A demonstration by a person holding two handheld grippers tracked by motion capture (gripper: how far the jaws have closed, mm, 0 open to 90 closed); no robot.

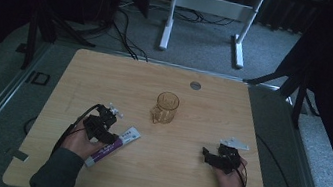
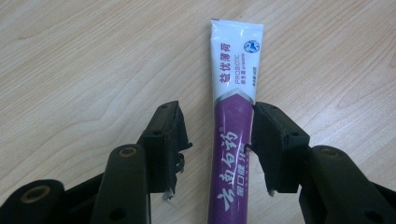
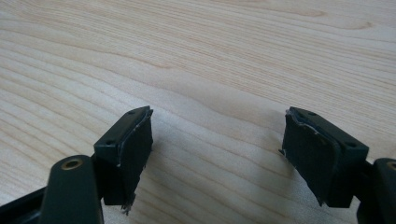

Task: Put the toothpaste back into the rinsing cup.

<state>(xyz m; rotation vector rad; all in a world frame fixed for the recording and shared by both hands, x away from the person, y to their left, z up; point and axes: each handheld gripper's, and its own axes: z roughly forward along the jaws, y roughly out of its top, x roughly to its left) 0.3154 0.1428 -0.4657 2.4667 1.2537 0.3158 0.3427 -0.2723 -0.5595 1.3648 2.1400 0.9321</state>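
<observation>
So on the left side of the table, the left gripper is down over the tube, which lies flat on the wood near the person's edge. Jaws are wide apart with the tube running up between them, purple end at the jaws and white end pointing away. The right-hand pad looks like it's just touching the tube's edge, while the other pad has a clear gap, so I'd say nothing's clamped yet. Tube isn't lifted, so the pickup is only at the lining-up stage: squeeze, lift and wherever it goes are all left. Maybe the cup, mid-table, well apart from the tube. Over on the right, the right gripper sits low over bare wood, jaws wide, holding nothing.
</observation>
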